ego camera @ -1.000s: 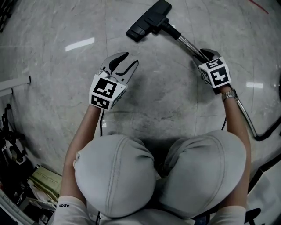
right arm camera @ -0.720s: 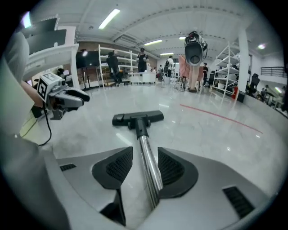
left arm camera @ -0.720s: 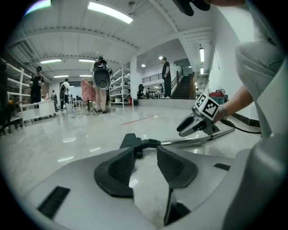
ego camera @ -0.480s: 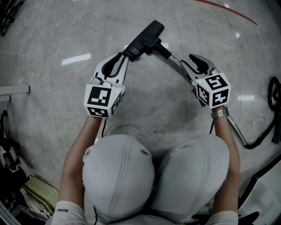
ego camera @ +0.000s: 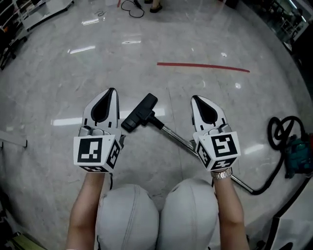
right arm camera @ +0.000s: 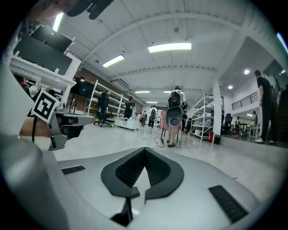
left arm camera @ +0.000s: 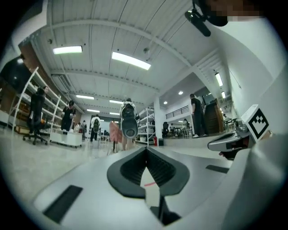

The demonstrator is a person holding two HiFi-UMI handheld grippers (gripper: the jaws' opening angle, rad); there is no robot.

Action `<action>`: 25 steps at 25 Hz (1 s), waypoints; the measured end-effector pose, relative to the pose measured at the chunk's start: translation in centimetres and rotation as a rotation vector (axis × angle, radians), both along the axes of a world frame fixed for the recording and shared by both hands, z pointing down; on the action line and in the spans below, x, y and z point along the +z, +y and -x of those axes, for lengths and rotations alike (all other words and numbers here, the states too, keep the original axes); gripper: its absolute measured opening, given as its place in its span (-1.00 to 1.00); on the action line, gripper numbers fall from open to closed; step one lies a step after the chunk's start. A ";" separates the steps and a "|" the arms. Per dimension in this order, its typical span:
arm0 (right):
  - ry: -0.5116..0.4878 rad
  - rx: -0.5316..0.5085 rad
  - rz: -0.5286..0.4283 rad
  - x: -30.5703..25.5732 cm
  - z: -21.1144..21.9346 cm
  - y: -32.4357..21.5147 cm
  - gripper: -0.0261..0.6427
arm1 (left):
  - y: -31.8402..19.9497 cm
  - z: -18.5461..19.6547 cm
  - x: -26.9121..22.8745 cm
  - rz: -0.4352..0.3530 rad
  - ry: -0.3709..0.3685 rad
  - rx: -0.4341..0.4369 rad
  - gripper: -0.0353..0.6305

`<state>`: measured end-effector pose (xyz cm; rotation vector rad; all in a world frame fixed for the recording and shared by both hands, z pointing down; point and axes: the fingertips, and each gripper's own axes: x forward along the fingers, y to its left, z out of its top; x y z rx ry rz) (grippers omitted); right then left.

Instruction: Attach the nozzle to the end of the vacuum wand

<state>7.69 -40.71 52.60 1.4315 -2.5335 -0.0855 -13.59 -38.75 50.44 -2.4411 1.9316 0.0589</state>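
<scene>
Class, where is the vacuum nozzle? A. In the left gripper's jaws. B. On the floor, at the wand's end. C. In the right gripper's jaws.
B: the nozzle lies on the floor at the wand end; left gripper and right gripper are shut and empty.

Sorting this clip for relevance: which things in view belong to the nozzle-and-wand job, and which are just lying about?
Job in hand:
- nozzle, on the floor at the end of the vacuum wand
- hose
- left tool and right tool, jaws just closed, nothing between them

Lying about:
- red tape line
- cable on the far floor
</scene>
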 end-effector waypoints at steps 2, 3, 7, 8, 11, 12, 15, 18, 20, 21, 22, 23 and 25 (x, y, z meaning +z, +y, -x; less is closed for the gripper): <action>0.030 0.008 -0.066 -3.3 0.1 0.8 -0.91 | 0.6 -0.3 -4.0 -0.100 -0.042 -0.019 -0.86; 0.037 0.014 -0.100 -4.9 0.1 1.3 -0.91 | 0.9 -0.5 -5.7 -0.135 -0.062 -0.027 -0.86; -0.010 0.050 -0.202 -10.3 0.2 3.4 -0.91 | 1.0 -1.7 -9.8 -0.160 -0.084 -0.014 -0.86; -0.021 0.064 -0.210 -11.1 0.2 3.8 -0.91 | 1.0 -1.6 -10.8 -0.154 -0.060 -0.034 -0.86; -0.010 0.128 -0.227 -12.0 -0.1 4.6 -0.91 | 2.0 -1.1 -12.6 -0.173 -0.008 -0.157 -0.86; -0.003 0.153 -0.242 -11.9 -0.4 4.9 -0.91 | 2.6 -1.6 -12.3 -0.188 -0.014 -0.180 -0.86; -0.009 0.180 -0.282 -11.2 -1.2 6.4 -0.91 | 4.1 -5.2 -10.2 -0.222 -0.117 -0.090 -0.86; -0.039 0.176 -0.284 -11.3 -2.3 6.8 -0.91 | 4.8 -6.2 -10.9 -0.222 -0.094 -0.008 -0.86; -0.078 0.170 -0.302 -12.0 -2.5 6.5 -0.91 | 4.7 -5.8 -11.7 -0.268 -0.083 -0.005 -0.86; -0.080 0.164 -0.303 -12.0 -2.4 6.3 -0.91 | 4.4 -5.8 -11.4 -0.277 -0.094 -0.005 -0.86; -0.070 0.159 -0.294 -11.6 -2.2 6.0 -0.91 | 3.9 -5.7 -10.8 -0.263 -0.103 -0.007 -0.86; -0.058 0.155 -0.280 -11.0 -2.1 5.7 -0.91 | 3.4 -5.5 -10.0 -0.236 -0.097 -0.010 -0.86; -0.056 0.150 -0.244 -9.8 -2.1 5.0 -0.91 | 2.7 -4.9 -9.0 -0.208 -0.066 -0.008 -0.86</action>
